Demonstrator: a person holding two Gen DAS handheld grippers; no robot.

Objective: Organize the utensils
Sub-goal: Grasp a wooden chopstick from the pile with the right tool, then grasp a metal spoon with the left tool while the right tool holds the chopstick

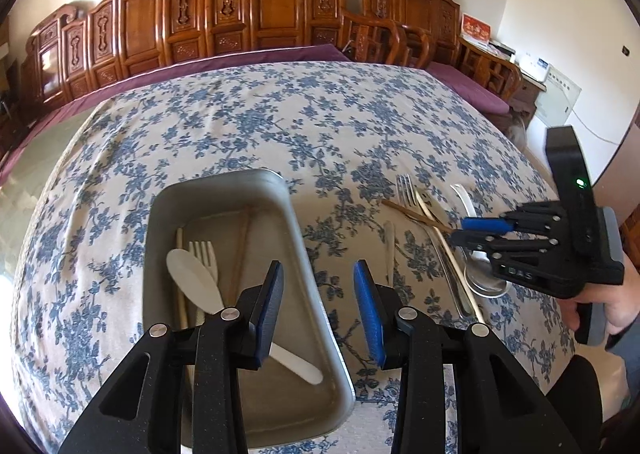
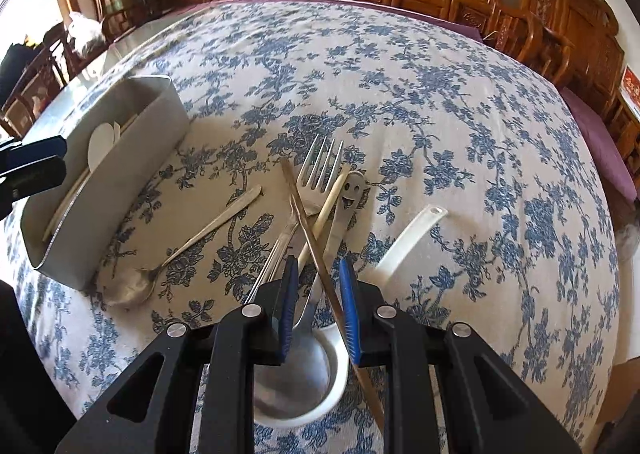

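The right gripper [image 2: 318, 306] hangs open over a heap of utensils, a brown chopstick [image 2: 310, 232] crossing between its fingers. The left gripper [image 1: 320, 306] is open above the grey tray's [image 1: 304, 254] rim; inside lies a white spoon [image 1: 196, 282].

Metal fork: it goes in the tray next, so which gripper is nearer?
Right. The right gripper hovers over the metal fork's handle; the left gripper is at the tray.

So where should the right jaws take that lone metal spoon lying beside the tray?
Probably the mid-handle of the metal spoon, from straight above, jaws across the shaft. It lies flat and alone on the cloth, clear of the pile; its bowl sits close to the tray wall.
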